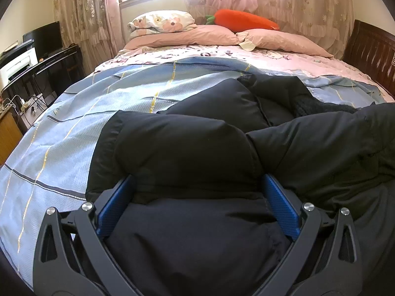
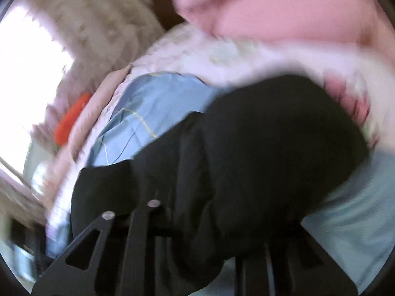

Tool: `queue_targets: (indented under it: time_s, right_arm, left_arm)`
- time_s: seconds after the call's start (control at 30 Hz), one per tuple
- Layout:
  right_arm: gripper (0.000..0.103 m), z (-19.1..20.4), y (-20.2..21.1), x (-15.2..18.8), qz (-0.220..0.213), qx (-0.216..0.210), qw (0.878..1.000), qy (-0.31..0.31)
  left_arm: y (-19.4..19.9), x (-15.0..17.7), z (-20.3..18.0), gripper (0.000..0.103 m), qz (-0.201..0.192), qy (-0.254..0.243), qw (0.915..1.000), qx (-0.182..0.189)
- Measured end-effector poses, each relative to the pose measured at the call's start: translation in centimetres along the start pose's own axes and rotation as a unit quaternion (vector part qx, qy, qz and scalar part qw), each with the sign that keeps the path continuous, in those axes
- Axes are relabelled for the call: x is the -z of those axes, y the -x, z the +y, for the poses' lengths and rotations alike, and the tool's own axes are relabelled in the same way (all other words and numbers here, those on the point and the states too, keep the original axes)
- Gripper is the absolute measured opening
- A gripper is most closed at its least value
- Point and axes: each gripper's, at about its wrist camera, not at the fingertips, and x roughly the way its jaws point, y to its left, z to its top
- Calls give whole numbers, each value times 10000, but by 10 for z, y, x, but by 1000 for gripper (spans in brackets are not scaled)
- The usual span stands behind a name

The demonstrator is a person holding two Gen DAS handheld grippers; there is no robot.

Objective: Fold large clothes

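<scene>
Right wrist blurred: jacket (image 2: 259, 148) hides right hand-held gripper (image 2: 197, 222), state unclear; left hand-held gripper (image 1: 197, 197) spread.

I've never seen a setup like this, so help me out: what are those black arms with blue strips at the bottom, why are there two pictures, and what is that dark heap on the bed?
There is no robot: a person holds a two-fingered claw in each hand, each carrying a camera. The sharp picture looks along the left claw; its blue pads stand wide apart around a black puffy jacket lying on a blue checked blanket. The blurred picture is from the right claw, caught moving; jacket fabric covers its fingers, so its grip is unclear. At the far end lie pink pillows and a plush carrot.
</scene>
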Motion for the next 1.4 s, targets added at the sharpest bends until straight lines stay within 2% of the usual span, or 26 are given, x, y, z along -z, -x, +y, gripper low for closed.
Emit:
queue_targets:
  time_s: [0.1, 0.2, 0.23, 0.3, 0.33, 0.4, 0.43, 0.5, 0.6, 0.63, 0.7, 0.73, 0.77, 0.8, 0.87, 0.9, 0.93, 1.0, 1.07, 1.1, 1.13, 1.2, 1.3, 1.33, 1.37, 1.4]
  right_arm:
    - [17, 69, 45, 1, -442, -251, 9948, 881]
    - [17, 168, 92, 13, -891, -805, 9707, 2082]
    - [17, 209, 109, 25, -956, -1239, 9585, 2382]
    - [17, 274, 124, 56, -628, -2153, 9365, 2695]
    - [17, 299, 124, 74, -401, -2416, 9278, 2815]
    - [17, 347, 114, 119, 23, -2727, 9074, 3196]
    - [17, 372, 106, 156, 283, -2856, 8923, 3485]
    - [17, 402, 83, 218, 827, -2925, 8719, 3840]
    - [17, 408, 50, 294, 1247, -2458, 8604, 4287]
    - [18, 402, 45, 301, 1182, -2452, 8666, 4181]
    - [18, 388, 35, 289, 1203, -2587, 8845, 3691]
    - [18, 384, 35, 286, 1312, -2644, 8893, 3493]
    - [19, 386, 38, 286, 1336, -2628, 8874, 3545]
    - [23, 389, 44, 288, 1302, -2587, 8804, 3756]
    - [38, 396, 67, 303, 1183, -2416, 8515, 4500]
    - [62, 402, 79, 307, 1254, -2373, 8322, 4851]
    - [84, 403, 84, 305, 1373, -2467, 8207, 4968]
    - [93, 398, 117, 298, 1565, -2953, 8031, 4933]
    - [93, 395, 153, 273, 1486, -3332, 7928, 4882]
    - [93, 395, 163, 263, 1346, -3346, 7949, 4879]
    - [93, 394, 169, 245, 1103, -3215, 8074, 4823]
    - [94, 391, 163, 208, 776, -2816, 8426, 4523]
    - [94, 377, 104, 148, 486, -1892, 9225, 3329]
    - [93, 361, 80, 137, 655, -1473, 9462, 2807]
    - [91, 351, 53, 135, 906, -1115, 9562, 2549]
    - [83, 337, 15, 143, 1352, -601, 9591, 2414]
  left_arm:
    - [0, 0, 0, 101, -4, 8, 10000, 7]
    - [0, 0, 0, 101, -7, 12, 10000, 9]
    - [0, 0, 0, 101, -6, 9, 10000, 7]
    - [0, 0, 0, 101, -8, 12, 10000, 10]
    - [0, 1, 0, 101, -10, 14, 10000, 13]
    - [0, 1, 0, 101, -14, 19, 10000, 17]
    - [0, 1, 0, 101, -18, 22, 10000, 22]
    - [0, 1, 1, 101, -18, 23, 10000, 24]
    - [-1, 1, 1, 101, -15, 33, 10000, 19]
    - [0, 1, 2, 101, -20, 49, 10000, 25]
    - [0, 2, 2, 101, -40, 68, 10000, 47]
    - [0, 2, 3, 101, -49, 82, 9999, 65]
    - [-1, 2, 3, 101, -50, 110, 9999, 94]
    - [-1, 2, 4, 101, -50, 124, 9999, 103]
    - [-2, 2, 4, 101, -57, 135, 9998, 116]
    - [-2, 2, 5, 101, -59, 147, 9998, 129]
    - [-2, 2, 6, 101, -59, 165, 9997, 146]
    - [-2, 2, 6, 101, -59, 184, 9997, 170]
    - [-2, 2, 7, 101, -62, 199, 9996, 187]
    - [-2, 2, 7, 101, -63, 201, 9996, 187]
    - [-2, 2, 7, 101, -65, 201, 9996, 186]
    - [-2, 2, 7, 101, -66, 200, 9996, 185]
    - [-2, 2, 7, 101, -65, 203, 9996, 188]
    - [-2, 2, 7, 101, -64, 202, 9996, 187]
    - [-3, 2, 6, 101, -64, 202, 9996, 186]
    - [-2, 2, 7, 101, -65, 201, 9996, 185]
